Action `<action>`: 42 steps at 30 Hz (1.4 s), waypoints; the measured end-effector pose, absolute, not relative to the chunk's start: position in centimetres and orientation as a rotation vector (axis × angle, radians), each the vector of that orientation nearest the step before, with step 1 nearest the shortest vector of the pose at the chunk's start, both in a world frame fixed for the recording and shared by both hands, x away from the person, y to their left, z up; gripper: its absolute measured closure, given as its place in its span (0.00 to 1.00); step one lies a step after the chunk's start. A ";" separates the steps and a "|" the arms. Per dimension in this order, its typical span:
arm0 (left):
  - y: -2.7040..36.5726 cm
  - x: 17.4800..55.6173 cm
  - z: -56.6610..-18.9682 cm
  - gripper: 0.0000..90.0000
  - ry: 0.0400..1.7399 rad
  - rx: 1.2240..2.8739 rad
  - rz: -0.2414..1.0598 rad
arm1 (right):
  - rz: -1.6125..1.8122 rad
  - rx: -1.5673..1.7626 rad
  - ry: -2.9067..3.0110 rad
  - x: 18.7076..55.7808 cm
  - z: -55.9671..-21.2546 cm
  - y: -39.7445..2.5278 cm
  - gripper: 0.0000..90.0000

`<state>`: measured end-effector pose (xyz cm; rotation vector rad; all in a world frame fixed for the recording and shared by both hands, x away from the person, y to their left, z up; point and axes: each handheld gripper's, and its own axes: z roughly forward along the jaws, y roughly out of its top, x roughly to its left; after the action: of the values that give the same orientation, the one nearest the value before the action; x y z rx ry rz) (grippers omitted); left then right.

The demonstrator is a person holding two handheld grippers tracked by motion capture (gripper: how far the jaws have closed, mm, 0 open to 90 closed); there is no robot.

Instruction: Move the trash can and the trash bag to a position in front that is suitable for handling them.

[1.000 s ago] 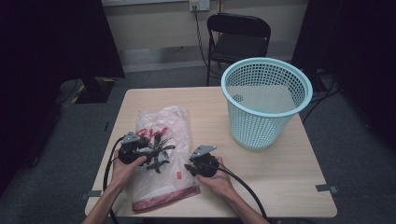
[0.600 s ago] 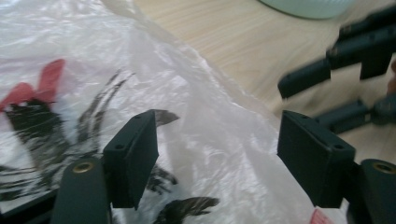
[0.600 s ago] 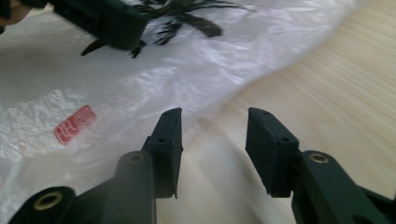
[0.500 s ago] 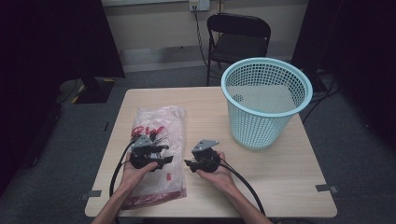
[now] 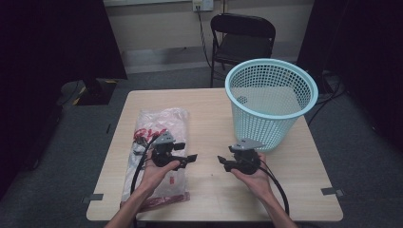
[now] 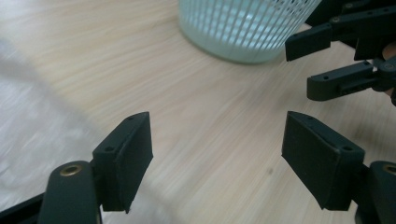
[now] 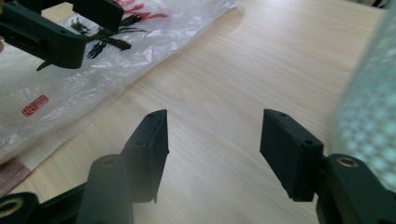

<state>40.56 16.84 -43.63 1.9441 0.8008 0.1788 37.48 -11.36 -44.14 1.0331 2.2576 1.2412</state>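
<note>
1. Lying flat along the counter's (image 5: 209, 109) left side, long axis running away from the person, is the plastic bag (image 5: 159, 130)
2. The basket (image 5: 271, 102) stands far right
3. The left tool (image 5: 190, 158) hovers over the bag, nearer, jaws wide, empty
4. The right tool (image 5: 222, 160) likewise gapes empty

Light wood table (image 5: 209, 107). Clear plastic bag (image 5: 157, 124) flat at 9 o'clock. Blue mesh basket (image 5: 271, 102) upright at 2 o'clock.

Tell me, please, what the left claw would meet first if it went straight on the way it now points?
Probably the right claw: in the high view the left claw points across the bare table at it, jaws facing jaws. Its own view puts the right claw off-centre, with the basket ahead, so depth is uncertain.
</note>
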 end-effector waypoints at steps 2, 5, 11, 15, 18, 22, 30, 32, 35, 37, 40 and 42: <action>15.7 41.0 -43.3 0.27 0.784 1.929 0.178 | 1.238 1.035 2.234 37.1 -43.6 -12.4 0.49; 14.2 41.5 -43.0 0.27 0.776 1.927 0.169 | 1.238 1.053 2.210 36.5 -43.2 -13.9 0.53; 11.5 42.8 -43.0 0.29 0.760 1.911 0.165 | 1.210 1.112 2.156 35.8 -43.1 -17.1 0.57; 10.2 44.3 -42.7 0.31 0.767 1.904 0.179 | 1.191 1.169 2.104 35.5 -42.8 -19.5 0.58; 9.4 46.0 -42.5 0.33 0.784 1.890 0.185 | 1.164 1.210 2.061 35.3 -42.7 -21.3 0.60; 8.7 48.0 -42.5 0.36 0.808 1.904 0.208 | 1.146 1.264 2.006 35.1 -42.6 -23.9 0.62; 8.0 52.3 -41.9 0.38 0.862 1.889 0.278 | 1.060 1.355 1.912 36.9 -42.4 -28.1 0.65; 7.6 53.2 -41.8 0.36 0.863 1.903 0.297 | 1.042 1.385 1.870 37.8 -42.3 -29.0 0.65; 7.2 54.5 -41.8 0.32 0.892 1.870 0.268 | 1.007 1.397 1.819 39.1 -42.3 -29.7 0.64; 6.6 55.2 -41.8 0.31 0.884 1.894 0.306 | 0.984 1.426 1.791 40.1 -42.4 -29.9 0.61; 6.0 56.3 -41.9 0.29 0.889 1.875 0.298 | 0.954 1.449 1.738 41.6 -42.6 -30.3 0.57; 5.5 57.0 -42.1 0.29 0.909 1.855 0.299 | 0.920 1.465 1.704 42.7 -42.9 -30.6 0.54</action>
<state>57.03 5.47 -42.13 1.8553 0.9092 0.2985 42.68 -30.58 -42.87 1.4655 1.7040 0.9204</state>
